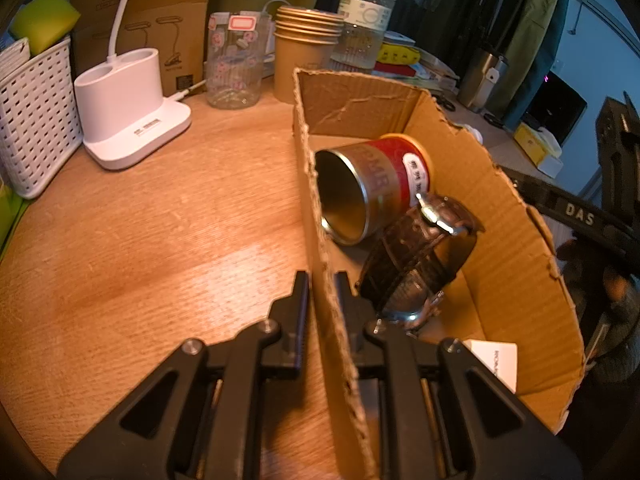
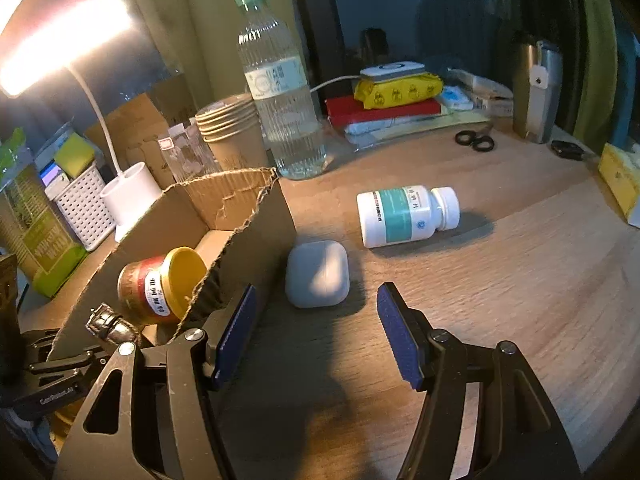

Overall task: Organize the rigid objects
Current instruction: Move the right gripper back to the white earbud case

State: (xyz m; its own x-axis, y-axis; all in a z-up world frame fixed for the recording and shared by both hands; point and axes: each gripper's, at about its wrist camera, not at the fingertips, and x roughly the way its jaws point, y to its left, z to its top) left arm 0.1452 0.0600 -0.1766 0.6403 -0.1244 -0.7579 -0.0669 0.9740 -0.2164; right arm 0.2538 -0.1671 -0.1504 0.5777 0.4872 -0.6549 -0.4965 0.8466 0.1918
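Note:
An open cardboard box [image 1: 516, 216] stands on the wooden desk. My left gripper [image 1: 322, 280] is shut on its near side wall, one finger outside and one inside. Inside the box lie a red and gold tin can [image 1: 376, 184] on its side and a dark wristwatch [image 1: 420, 256]. In the right wrist view the box [image 2: 256, 224] is at the left, with the can [image 2: 160, 284] showing in it. My right gripper [image 2: 316, 300] hangs open just short of a grey rounded case [image 2: 317, 274] on the desk. A white pill bottle [image 2: 404, 214] lies on its side beyond it.
At the back stand a water bottle [image 2: 280, 92], stacked paper cups [image 2: 232, 132], a white lamp base [image 1: 128, 100], a white basket [image 1: 32, 120] and a glass jar [image 1: 236, 64]. Books with a yellow packet [image 2: 396, 90], black scissors [image 2: 474, 140] and a steel flask [image 2: 536, 88] sit at the right.

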